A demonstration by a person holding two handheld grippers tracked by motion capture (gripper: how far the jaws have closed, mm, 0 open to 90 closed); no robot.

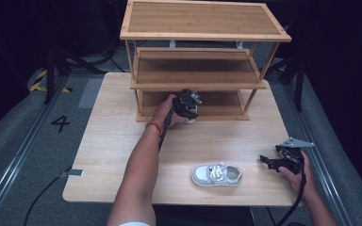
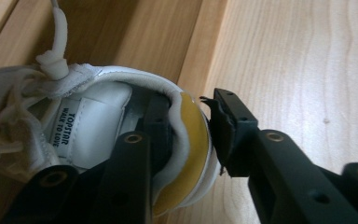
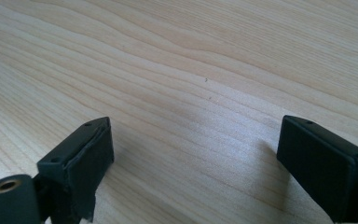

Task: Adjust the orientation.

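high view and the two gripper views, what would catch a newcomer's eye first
First the tall bamboo rack at the table's far side, with the left gripper at its bottom shelf. In the left gripper view its fingers pinch the heel of a white shoe, one inside, one outside. A second shoe lies near the table's front edge, left of the open right gripper.

The table [image 1: 118,141] is pale wood with a fine wavy grain, smooth and matt. The shelf rack [image 1: 202,28] is warmer, bamboo-like wood with a slight sheen. Both grippers' jaws are matt black plastic with brass-coloured inserts (the pads look rubbery). The held shoe [image 2: 98,116] has smooth white leather-like panels, woven laces and a glossy yellow heel lining; the other shoe [image 1: 216,174] looks similar.
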